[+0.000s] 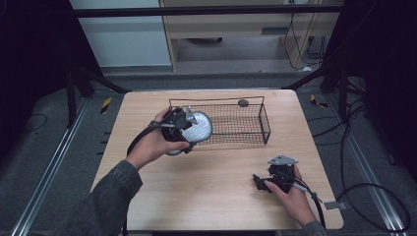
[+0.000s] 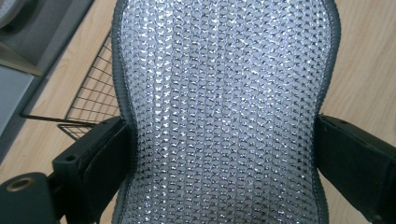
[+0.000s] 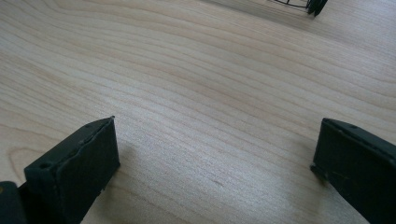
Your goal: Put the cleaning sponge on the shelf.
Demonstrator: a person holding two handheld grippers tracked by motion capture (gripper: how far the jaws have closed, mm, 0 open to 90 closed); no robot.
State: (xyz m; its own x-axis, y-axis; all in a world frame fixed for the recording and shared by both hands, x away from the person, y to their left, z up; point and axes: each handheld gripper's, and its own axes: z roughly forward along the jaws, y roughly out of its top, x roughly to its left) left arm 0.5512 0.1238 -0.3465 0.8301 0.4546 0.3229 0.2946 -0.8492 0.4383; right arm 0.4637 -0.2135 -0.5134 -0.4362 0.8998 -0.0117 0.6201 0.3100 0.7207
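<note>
A silver, glittering woven pad [image 1: 199, 127] with grey edging is held in my left gripper [image 1: 189, 132], over the left front corner of a black wire basket [image 1: 246, 129]. In the left gripper view the pad [image 2: 224, 93] stands between the two black jaws, which pinch its sides inward; the left gripper [image 2: 224, 154] is shut on it. My right gripper [image 1: 259, 183] rests low on the wooden table [image 1: 206, 177] at the front right. Its jaws stand wide apart over bare wood in the right gripper view, so the right gripper [image 3: 217, 154] is open with nothing in it.
The basket's mesh [image 2: 91, 100] shows left of the pad, and a basket corner [image 3: 299, 3] sits far ahead of the right gripper. A small grey disc [image 1: 243, 103] sits on the basket's far rim. Cables trail off the table's right side.
</note>
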